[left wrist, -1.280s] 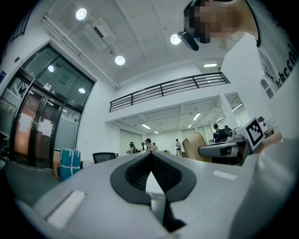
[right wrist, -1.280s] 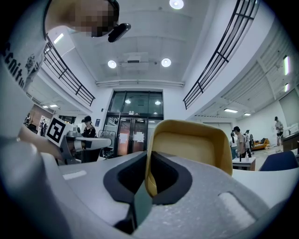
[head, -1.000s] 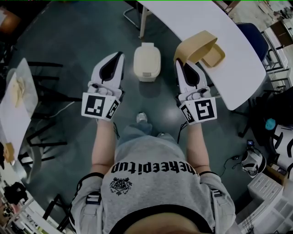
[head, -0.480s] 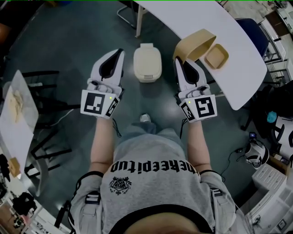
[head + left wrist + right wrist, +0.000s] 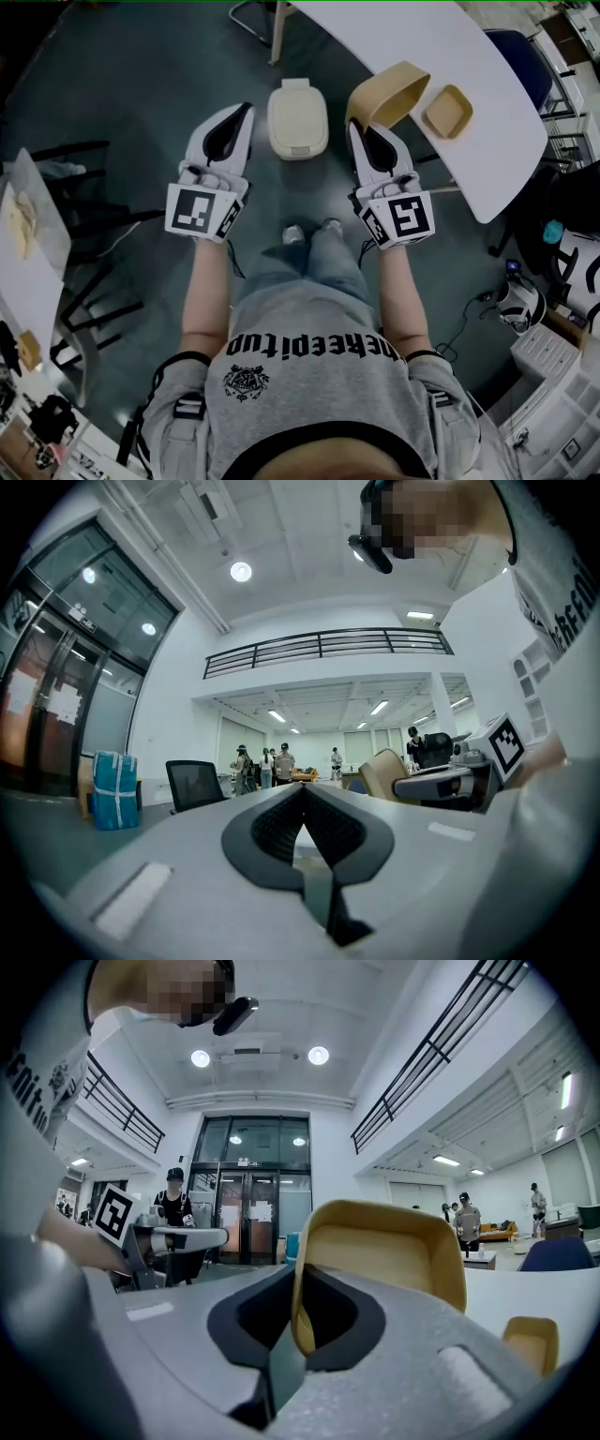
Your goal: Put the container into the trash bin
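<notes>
The container (image 5: pixel 386 89) is a tan oval tub, held on edge over the white table's (image 5: pixel 412 37) near rim. My right gripper (image 5: pixel 354 127) is shut on its rim; in the right gripper view the rim (image 5: pixel 302 1321) sits pinched between the jaws of the right gripper (image 5: pixel 298 1277), with the tub (image 5: pixel 384 1251) standing up beyond them. The cream trash bin (image 5: pixel 298 118) with its lid down stands on the floor between my two grippers. My left gripper (image 5: pixel 247 110) hovers left of the bin; the left gripper (image 5: pixel 302 791) is shut and empty.
A small tan square dish (image 5: pixel 446 111) lies on the white table, also seen as the dish (image 5: pixel 531 1344) to the right of the tub. Black chair frames (image 5: pixel 84 206) stand at the left. Shelving and gear (image 5: pixel 553 375) crowd the right side. Several people stand far across the hall.
My right gripper has carried the container a little left, closer to the bin. The left gripper has kept its place beside the bin. The person's feet have stepped forward.
</notes>
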### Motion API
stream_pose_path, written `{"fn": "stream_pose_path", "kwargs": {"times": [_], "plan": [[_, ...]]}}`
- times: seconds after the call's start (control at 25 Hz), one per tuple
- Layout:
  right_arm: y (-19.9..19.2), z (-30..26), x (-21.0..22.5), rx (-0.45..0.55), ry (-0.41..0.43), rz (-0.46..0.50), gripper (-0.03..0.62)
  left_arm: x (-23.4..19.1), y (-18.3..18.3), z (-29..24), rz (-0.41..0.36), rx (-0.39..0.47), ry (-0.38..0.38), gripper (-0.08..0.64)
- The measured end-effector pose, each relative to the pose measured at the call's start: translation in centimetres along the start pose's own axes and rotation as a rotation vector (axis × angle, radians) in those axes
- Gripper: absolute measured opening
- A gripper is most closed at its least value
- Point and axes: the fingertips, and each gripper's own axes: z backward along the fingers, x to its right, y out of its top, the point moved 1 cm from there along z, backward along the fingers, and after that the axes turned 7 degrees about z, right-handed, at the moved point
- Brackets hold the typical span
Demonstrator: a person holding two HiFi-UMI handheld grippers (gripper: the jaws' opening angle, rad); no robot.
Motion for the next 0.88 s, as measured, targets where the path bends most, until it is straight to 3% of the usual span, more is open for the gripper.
{"fn": "stream_pose_path", "kwargs": {"times": [0.28,0.88], "plan": [[-2.7,-0.8,-0.8,-0.056,0.033,-0.038,0.011,-1.0,-2.6,-0.2,0.033,-0.05,0.019,0.015],[-9.2,-4.1,-2.2,-0.177,0.194,-0.071,0.011,-2.8,-7.7,-0.5,0.077,-0.103,0.048,0.017]]}}
